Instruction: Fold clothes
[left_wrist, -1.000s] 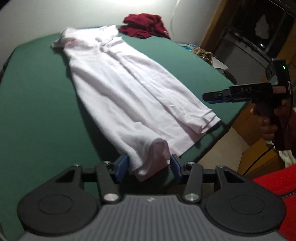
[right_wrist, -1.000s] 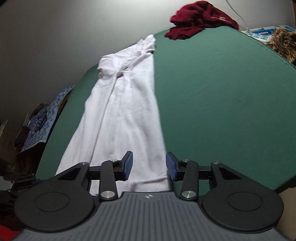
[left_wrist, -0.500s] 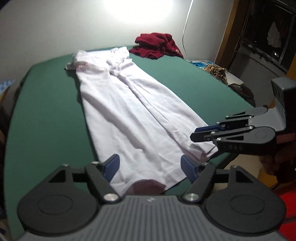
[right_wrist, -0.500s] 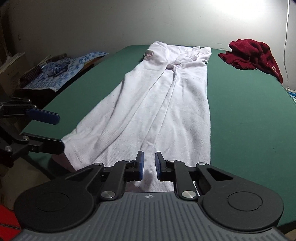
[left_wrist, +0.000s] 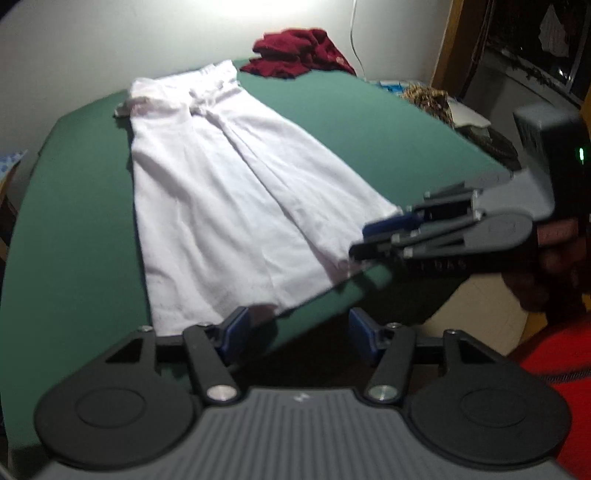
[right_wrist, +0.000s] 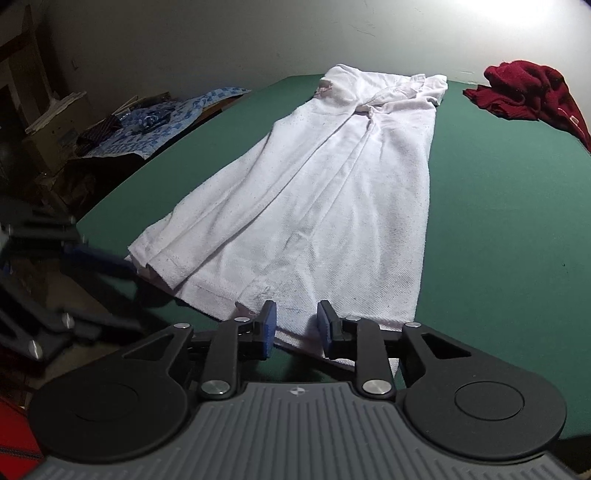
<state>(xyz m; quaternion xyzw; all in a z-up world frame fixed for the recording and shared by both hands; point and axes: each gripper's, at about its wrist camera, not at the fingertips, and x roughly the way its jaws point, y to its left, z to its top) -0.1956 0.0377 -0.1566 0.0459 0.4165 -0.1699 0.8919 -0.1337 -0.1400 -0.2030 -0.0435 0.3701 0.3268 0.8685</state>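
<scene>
Left gripper (left_wrist: 295, 334): fingers wide apart, nothing between them, at the near table edge by the garment's hem corner.
Right gripper (right_wrist: 294, 326): fingers parted, straddling the hem without pinching it.
White garment (right_wrist: 332, 192): spread lengthwise on the table, folded into a long strip, hem at the near edge.
Green table (right_wrist: 498, 221): bears the garment.
Red cloth (right_wrist: 528, 92): bunched at the far end, well apart from the garment.
</scene>
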